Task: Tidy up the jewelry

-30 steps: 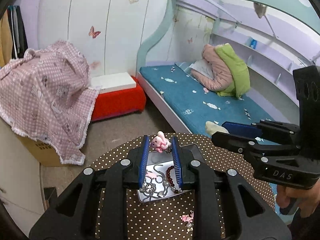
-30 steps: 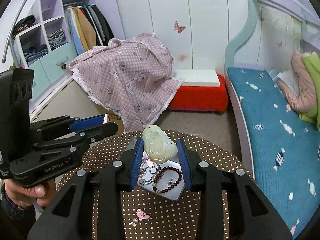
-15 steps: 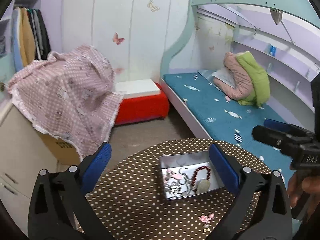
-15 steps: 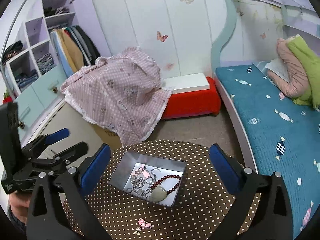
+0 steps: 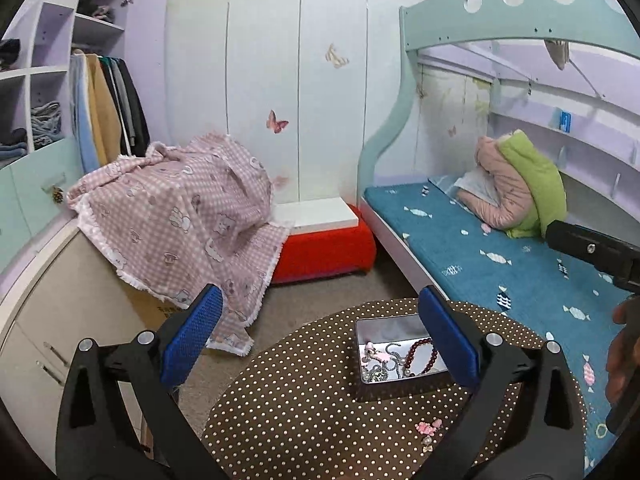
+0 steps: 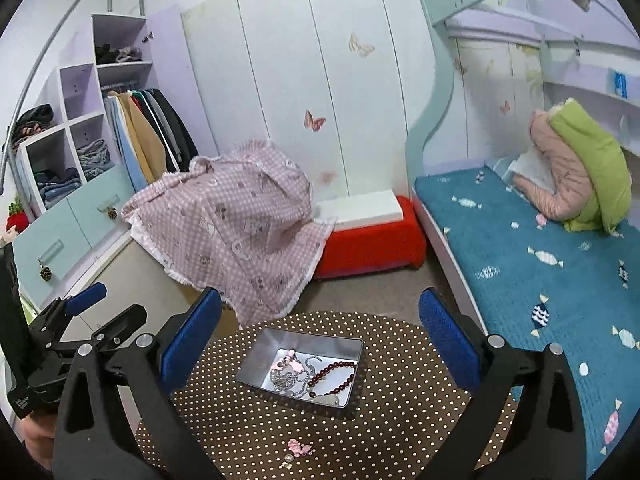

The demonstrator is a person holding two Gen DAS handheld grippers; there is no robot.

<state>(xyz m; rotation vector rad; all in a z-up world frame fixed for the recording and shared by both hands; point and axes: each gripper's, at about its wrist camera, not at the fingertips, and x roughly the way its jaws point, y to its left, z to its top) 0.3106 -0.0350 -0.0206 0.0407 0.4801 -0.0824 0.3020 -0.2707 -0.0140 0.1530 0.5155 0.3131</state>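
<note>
A metal tin (image 5: pixel 362 388) (image 6: pixel 256 354) sits on the round brown polka-dot table (image 5: pixel 296 404) (image 6: pixel 400 412). In it lie a dark red bead bracelet (image 5: pixel 418 354) (image 6: pixel 334 374), silver chains (image 5: pixel 378 370) (image 6: pixel 286 378), a pink charm (image 5: pixel 376 354) (image 6: pixel 286 364) and a pale jade pendant (image 6: pixel 330 399). A small pink clip with pearl bits (image 5: pixel 429 428) (image 6: pixel 299 449) lies loose on the table in front of the tin. My left gripper (image 5: pixel 320 336) is open and empty, raised behind the tin. My right gripper (image 6: pixel 320 340) is open and empty above the tin.
A pink checked cloth (image 5: pixel 180 216) covers a box left of the table. A red stool (image 5: pixel 324 248) stands behind it. A bed with a blue cover (image 5: pixel 500 264) runs along the right. Wardrobe shelves (image 6: pixel 72 152) stand at the left.
Both grippers opened and dropped their pieces into the tin: the left a pink charm, the right the jade pendant. Both then pulled back and up from the tin.
</note>
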